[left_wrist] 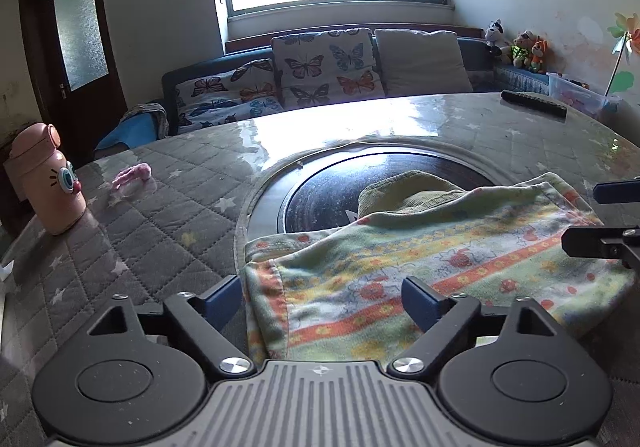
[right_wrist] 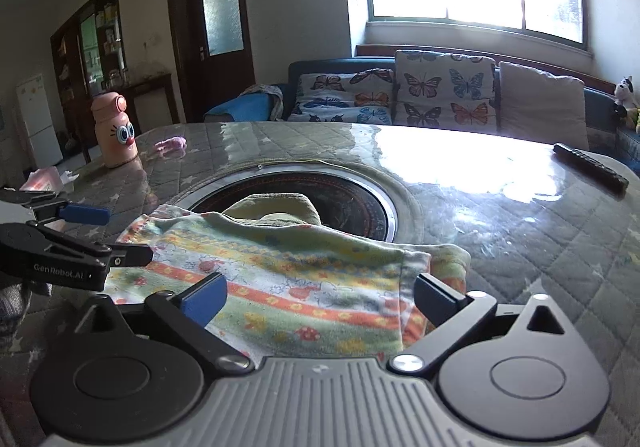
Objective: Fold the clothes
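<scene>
A small patterned garment (left_wrist: 420, 263), green with orange and yellow stripes, lies partly folded on the round table, its far edge over the dark centre disc (left_wrist: 320, 199). My left gripper (left_wrist: 324, 301) is open, its jaws on either side of the garment's near left part. My right gripper (right_wrist: 320, 297) is open over the garment (right_wrist: 288, 279) at its near right part. The right gripper shows at the right edge of the left wrist view (left_wrist: 600, 219). The left gripper shows at the left edge of the right wrist view (right_wrist: 104, 235).
The table has a grey quilted cover (left_wrist: 140, 231) under clear plastic. A pink cartoon bottle (left_wrist: 48, 179) and a small pink item (left_wrist: 132, 175) stand at the left. A black remote (left_wrist: 534, 103) lies far right. A sofa with butterfly cushions (left_wrist: 320, 67) is behind.
</scene>
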`<action>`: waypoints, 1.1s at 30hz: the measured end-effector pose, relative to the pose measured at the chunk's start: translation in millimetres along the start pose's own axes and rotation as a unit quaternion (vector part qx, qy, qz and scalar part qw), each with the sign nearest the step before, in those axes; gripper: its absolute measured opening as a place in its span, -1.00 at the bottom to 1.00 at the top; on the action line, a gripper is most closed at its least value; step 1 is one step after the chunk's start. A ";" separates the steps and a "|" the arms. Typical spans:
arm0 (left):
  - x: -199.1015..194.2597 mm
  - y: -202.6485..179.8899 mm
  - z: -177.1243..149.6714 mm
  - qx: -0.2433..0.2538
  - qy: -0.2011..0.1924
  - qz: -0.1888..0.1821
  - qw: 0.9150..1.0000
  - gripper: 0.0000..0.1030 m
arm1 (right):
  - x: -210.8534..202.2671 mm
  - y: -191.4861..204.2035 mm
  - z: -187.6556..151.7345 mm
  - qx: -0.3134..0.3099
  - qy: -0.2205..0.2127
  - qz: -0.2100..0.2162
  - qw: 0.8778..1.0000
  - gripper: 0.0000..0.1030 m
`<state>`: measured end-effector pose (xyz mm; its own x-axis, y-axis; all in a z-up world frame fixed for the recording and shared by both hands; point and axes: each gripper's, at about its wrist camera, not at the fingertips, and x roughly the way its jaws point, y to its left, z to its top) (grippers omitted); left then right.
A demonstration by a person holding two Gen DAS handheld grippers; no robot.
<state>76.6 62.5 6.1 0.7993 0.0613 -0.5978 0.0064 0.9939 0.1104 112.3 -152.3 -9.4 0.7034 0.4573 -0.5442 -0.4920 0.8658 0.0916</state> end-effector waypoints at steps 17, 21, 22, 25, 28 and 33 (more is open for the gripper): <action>-26.8 -11.1 -13.6 -0.011 -0.017 -0.001 1.000 1.00 | -30.1 12.0 -14.7 0.013 -0.020 -0.006 1.000 1.00; -35.4 -15.0 -16.8 -0.012 -0.023 -0.003 1.000 1.00 | -38.1 16.9 -18.2 0.017 -0.034 -0.002 0.999 1.00; -37.4 -15.8 -17.4 -0.013 -0.025 -0.003 1.000 1.00 | -39.8 18.2 -18.9 0.017 -0.037 -0.002 0.999 1.00; -43.6 -18.1 -19.3 -0.015 -0.030 -0.003 0.999 1.00 | -45.4 22.6 -21.2 0.018 -0.042 -0.001 0.999 1.00; -50.0 -20.2 -22.0 -0.015 -0.032 -0.004 0.999 1.00 | -50.9 26.8 -24.6 0.020 -0.044 0.003 0.999 1.00; -56.0 -24.4 -27.8 -0.016 -0.029 -0.003 0.999 1.00 | -55.7 31.2 -31.3 0.024 -0.043 -0.001 0.999 1.00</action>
<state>15.0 37.4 14.8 0.8332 0.0517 -0.5505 -0.0083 0.9967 0.0811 41.7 -157.1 -2.3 0.7470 0.4689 -0.4713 -0.4663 0.8748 0.1314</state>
